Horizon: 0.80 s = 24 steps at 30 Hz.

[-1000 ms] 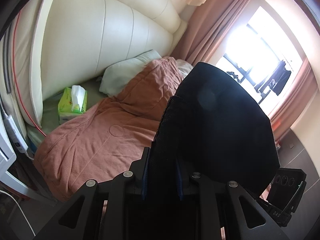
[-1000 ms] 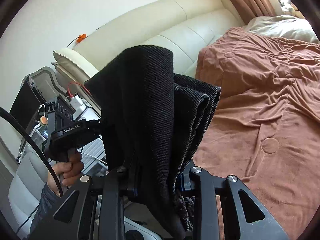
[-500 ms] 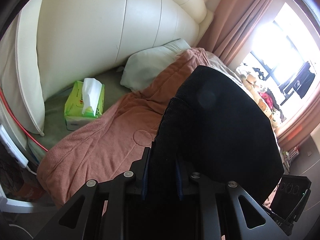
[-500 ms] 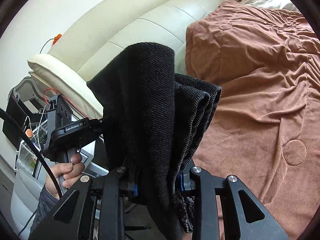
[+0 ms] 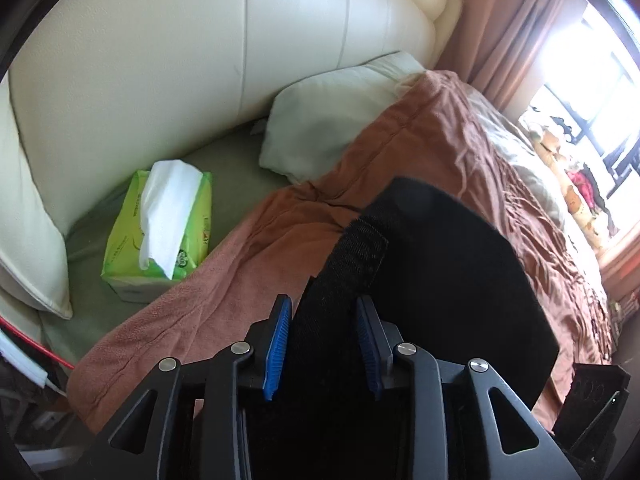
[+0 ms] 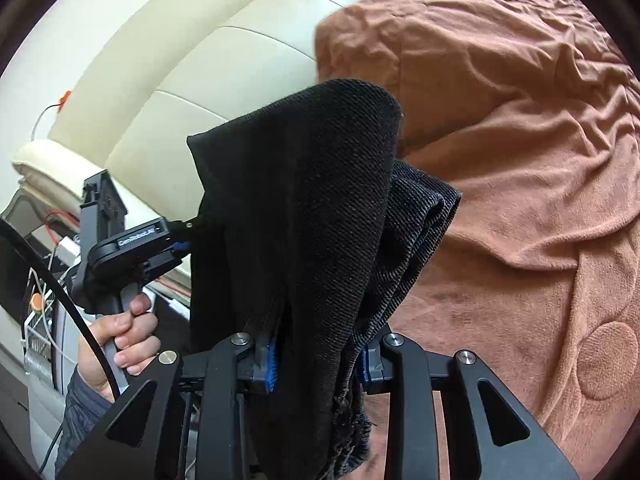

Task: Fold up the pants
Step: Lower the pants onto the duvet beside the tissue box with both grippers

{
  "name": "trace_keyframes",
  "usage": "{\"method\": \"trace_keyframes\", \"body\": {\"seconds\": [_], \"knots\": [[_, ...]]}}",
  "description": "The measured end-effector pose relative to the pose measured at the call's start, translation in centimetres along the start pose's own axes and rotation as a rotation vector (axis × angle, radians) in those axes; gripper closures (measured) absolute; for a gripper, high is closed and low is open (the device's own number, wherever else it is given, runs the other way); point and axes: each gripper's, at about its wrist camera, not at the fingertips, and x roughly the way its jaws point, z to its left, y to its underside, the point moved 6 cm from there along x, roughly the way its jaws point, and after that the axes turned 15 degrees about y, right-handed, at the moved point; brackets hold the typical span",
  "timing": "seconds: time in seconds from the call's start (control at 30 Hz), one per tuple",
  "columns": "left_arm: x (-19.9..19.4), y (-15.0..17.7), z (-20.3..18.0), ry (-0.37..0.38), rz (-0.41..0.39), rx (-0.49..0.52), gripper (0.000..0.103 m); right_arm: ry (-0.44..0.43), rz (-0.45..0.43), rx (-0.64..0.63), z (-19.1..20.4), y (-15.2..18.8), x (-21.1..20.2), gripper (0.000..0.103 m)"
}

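The black pants hang bunched over the brown blanket on the bed. My left gripper has a thick seam of the pants between its blue pads. Its jaws are opening, and a thin gap shows beside the left pad. In the right wrist view the pants drape in folds from my right gripper. Its jaws are opening too, with cloth still hanging between the blue pads. A hand holds the left gripper at the cloth's left edge.
A green tissue pack lies on the sheet by the cream padded headboard. A pale pillow rests beside it. Rumpled brown blanket covers the bed to the right. A bright window and curtains are beyond. Cables and gear crowd the bedside.
Both grippers have come down and forward toward the bed with the pants. Their jaws have widened, so the blue pads now show beside the cloth.
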Motion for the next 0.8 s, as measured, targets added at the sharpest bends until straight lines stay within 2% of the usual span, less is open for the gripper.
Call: {"method": "trace_keyframes", "body": {"seconds": [0.1, 0.17, 0.3, 0.4, 0.5, 0.67, 0.8], "knots": [[-0.1, 0.6, 1.5, -0.007, -0.007, -0.019, 0.062, 0.065, 0.035, 0.053, -3.2, 0.0, 1.5, 0.067], [-0.2, 1.6, 2.3, -0.026, 0.021, -0.012, 0.061, 0.056, 0.044, 0.089, -5.0, 0.1, 1.6, 0.061], [-0.6, 3.8, 4.2, -0.067, 0.079, 0.008, 0.061, 0.032, 0.039, 0.111, -6.5, 0.5, 0.9, 0.061], [-1.2, 5.0, 5.2, -0.072, 0.085, 0.001, 0.061, 0.068, 0.007, 0.081, -6.5, 0.6, -0.1, 0.063], [-2.1, 6.0, 5.7, -0.078, 0.090, -0.001, 0.061, 0.072, -0.042, 0.053, -6.1, 0.3, -2.1, 0.074], [-3.1, 6.6, 5.4, -0.082, 0.082, 0.029, 0.062, 0.052, -0.105, -0.079, -3.4, -0.5, -4.1, 0.074], [-2.9, 7.4, 4.9, -0.073, 0.102, 0.062, 0.062, 0.090, -0.109, -0.199, -1.4, -0.9, -3.2, 0.074]]}}
